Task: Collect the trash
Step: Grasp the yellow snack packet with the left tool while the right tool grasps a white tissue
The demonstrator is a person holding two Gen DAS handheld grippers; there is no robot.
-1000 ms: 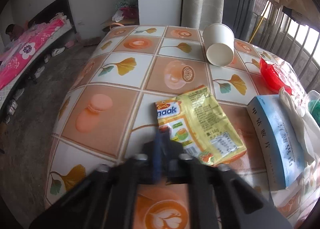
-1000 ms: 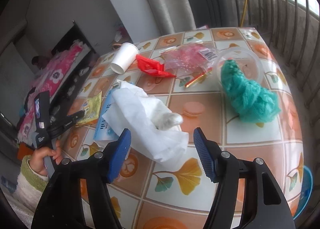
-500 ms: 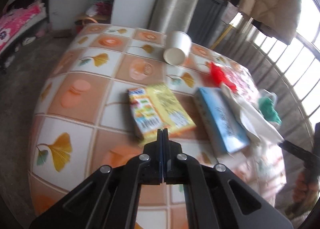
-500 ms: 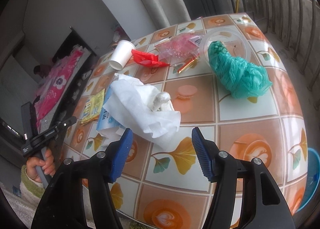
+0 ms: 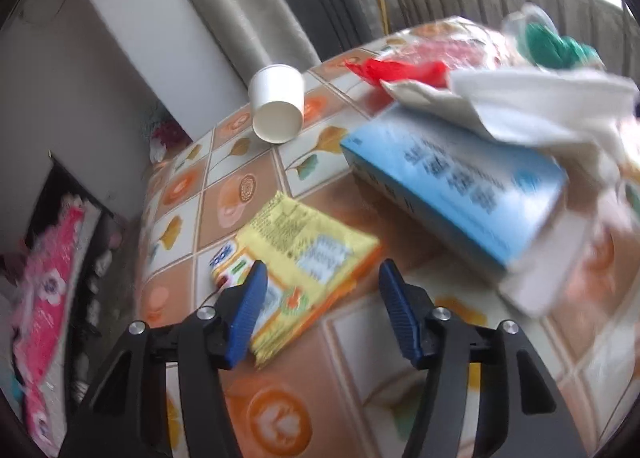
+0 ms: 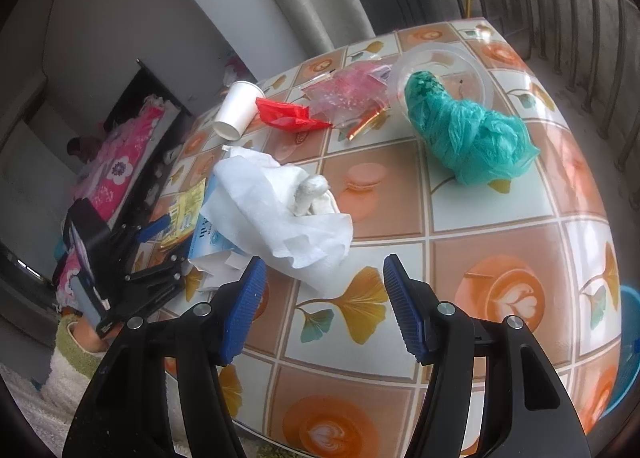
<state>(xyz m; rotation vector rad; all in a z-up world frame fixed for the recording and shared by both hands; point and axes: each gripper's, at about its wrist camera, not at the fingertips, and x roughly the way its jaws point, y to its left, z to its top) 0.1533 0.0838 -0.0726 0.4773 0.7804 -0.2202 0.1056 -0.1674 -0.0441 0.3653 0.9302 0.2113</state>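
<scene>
A yellow snack packet [image 5: 304,258] lies flat on the tiled tablecloth. My left gripper [image 5: 320,310] hovers over its near end; the jaws are opening, the packet shows between the blue pads, and they do not press it. The right wrist view shows the left gripper [image 6: 176,242] at the table's left edge, beside the packet [image 6: 186,210]. A crumpled white tissue [image 6: 280,210] rests on a blue box [image 6: 208,234]. My right gripper [image 6: 324,310] stands open just short of the tissue, nothing between its fingers.
A tipped paper cup [image 6: 238,110], a red wrapper [image 6: 288,114], a pinkish clear bag [image 6: 348,90] and a green plastic bag [image 6: 468,134] against a clear bowl [image 6: 440,58] lie farther back. A blue basin [image 6: 628,338] shows past the table's right edge. A sleeve [image 6: 68,358] holds the left gripper.
The left gripper went from shut to open, rolled, and swung across toward the yellow packet and the blue box. The right gripper edged slightly nearer the tissue and stayed open.
</scene>
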